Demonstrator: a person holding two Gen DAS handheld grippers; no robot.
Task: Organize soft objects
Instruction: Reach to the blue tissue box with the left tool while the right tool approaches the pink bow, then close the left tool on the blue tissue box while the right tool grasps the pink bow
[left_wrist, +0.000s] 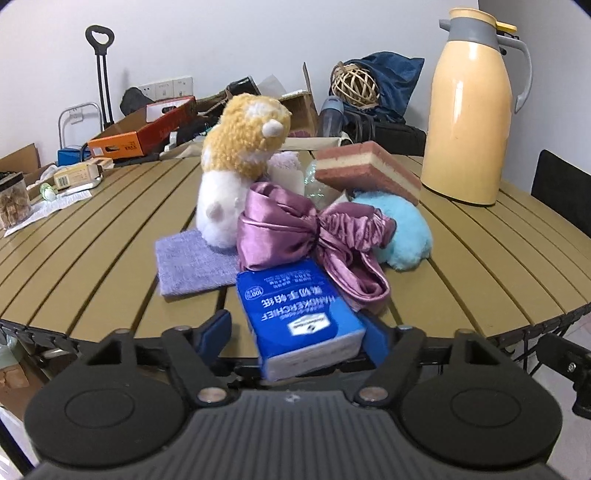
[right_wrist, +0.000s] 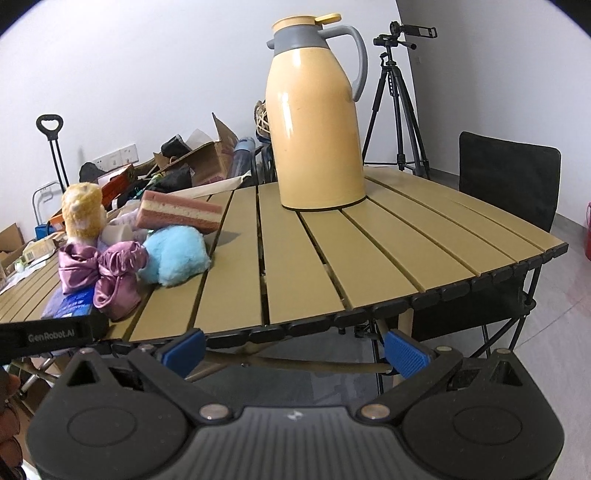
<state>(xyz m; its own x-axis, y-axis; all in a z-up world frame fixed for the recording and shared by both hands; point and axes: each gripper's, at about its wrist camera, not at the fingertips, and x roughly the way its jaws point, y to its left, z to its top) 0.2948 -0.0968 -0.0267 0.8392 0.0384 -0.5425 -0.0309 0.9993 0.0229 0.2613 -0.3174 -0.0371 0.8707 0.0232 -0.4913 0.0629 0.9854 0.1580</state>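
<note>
A blue tissue pack (left_wrist: 299, 310) lies at the front edge of the slatted table (left_wrist: 92, 240), between the fingers of my left gripper (left_wrist: 295, 338). The right pad touches it and a gap shows at the left pad, so the gripper is open. Behind the pack are a purple satin bow (left_wrist: 295, 229), a lilac cloth (left_wrist: 188, 262), a yellow-and-white plush hamster (left_wrist: 236, 162), a light blue plush (left_wrist: 402, 232) and a pink layered sponge (left_wrist: 369, 170). My right gripper (right_wrist: 295, 350) is open and empty before the table's edge, to the right of the pile (right_wrist: 175, 256).
A tall yellow thermos jug (right_wrist: 314, 122) stands at the back right of the table (right_wrist: 351, 258). Boxes and bags (left_wrist: 144, 136) crowd the far side. A tripod (right_wrist: 399, 92) and a black chair (right_wrist: 509, 177) stand beyond the right end.
</note>
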